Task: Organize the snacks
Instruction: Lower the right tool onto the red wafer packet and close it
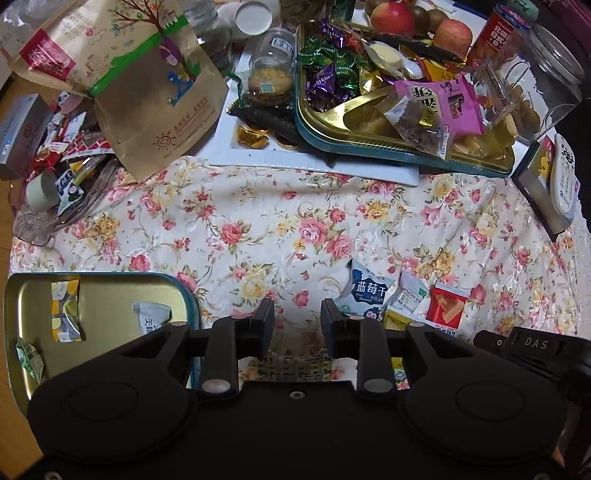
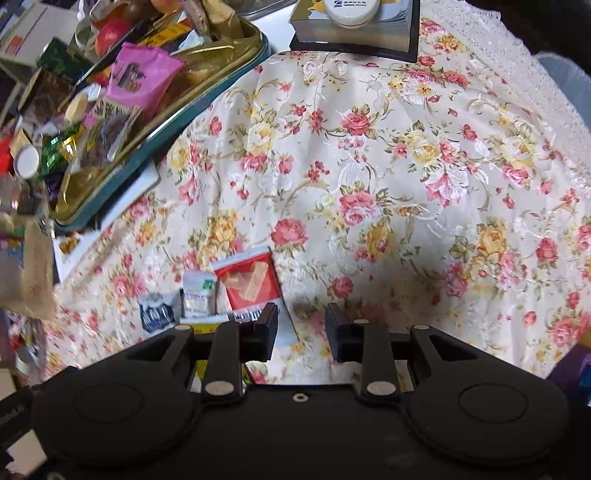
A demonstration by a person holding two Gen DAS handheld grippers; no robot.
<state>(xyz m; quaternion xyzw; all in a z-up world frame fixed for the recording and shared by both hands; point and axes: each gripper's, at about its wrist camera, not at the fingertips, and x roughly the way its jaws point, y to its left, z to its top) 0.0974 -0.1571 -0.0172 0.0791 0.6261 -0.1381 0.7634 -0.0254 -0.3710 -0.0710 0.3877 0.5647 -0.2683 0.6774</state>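
My left gripper (image 1: 297, 317) points down at the floral cloth, open, with nothing between its fingers. A small gold tin tray (image 1: 110, 295) lies to its left, holding a yellow packet (image 1: 64, 308), a white packet (image 1: 151, 317) and a green candy (image 1: 29, 358). Just right of the gripper lie a blue packet (image 1: 369, 291), a white packet (image 1: 408, 299) and a red packet (image 1: 445, 306). My right gripper (image 2: 301, 325) is open and empty over bare cloth. The red packet (image 2: 251, 280), white packet (image 2: 199, 295) and blue packet (image 2: 157, 312) sit just to its left.
A large teal-rimmed gold tray (image 1: 369, 149) (image 2: 166, 133) heaped with candies and a pink packet (image 1: 443, 103) rests on a white plate (image 1: 314, 166). A brown paper bag (image 1: 147, 92), a glass jar (image 1: 546, 74), apples (image 1: 391, 16) and a black box (image 1: 539, 192) ring the back.
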